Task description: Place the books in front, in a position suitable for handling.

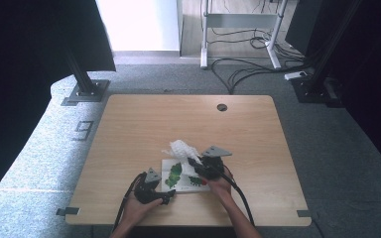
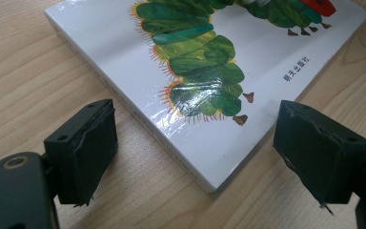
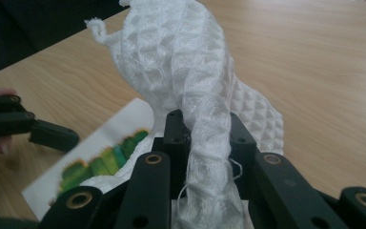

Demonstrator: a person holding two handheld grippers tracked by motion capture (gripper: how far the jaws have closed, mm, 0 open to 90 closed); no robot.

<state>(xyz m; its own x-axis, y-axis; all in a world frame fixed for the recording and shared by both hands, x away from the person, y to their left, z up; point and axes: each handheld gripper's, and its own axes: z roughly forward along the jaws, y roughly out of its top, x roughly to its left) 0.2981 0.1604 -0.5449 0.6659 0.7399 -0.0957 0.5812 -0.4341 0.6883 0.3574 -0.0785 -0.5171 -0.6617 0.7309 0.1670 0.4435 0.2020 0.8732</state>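
A: What carries everything?

B: A pale wooden table (image 1: 129,129) on grey carpet, with a round cable hole (image 1: 222,107) near its far edge. The things sit near the person's edge.

A: And on it?

B: A white picture book (image 2: 267,62) lying flat, a green caterpillar (image 2: 195,62) printed on its cover. In the high view the book (image 1: 171,184) lies between the two hands.

A: The cloth?

B: A white waffle-textured cloth (image 3: 181,62) is bunched and lifted above the table, just beyond the book's far side; in the high view the cloth (image 1: 182,148) stands up from the right tongs.

A: How do the tongs stand?

B: The right tongs (image 3: 204,129) are clenched on a twisted strand of the cloth. The left tongs (image 2: 193,143) are released, jaws spread wide either side of the book's near corner, touching nothing. In the high view the left tongs (image 1: 167,197) sit low beside the book's near left edge
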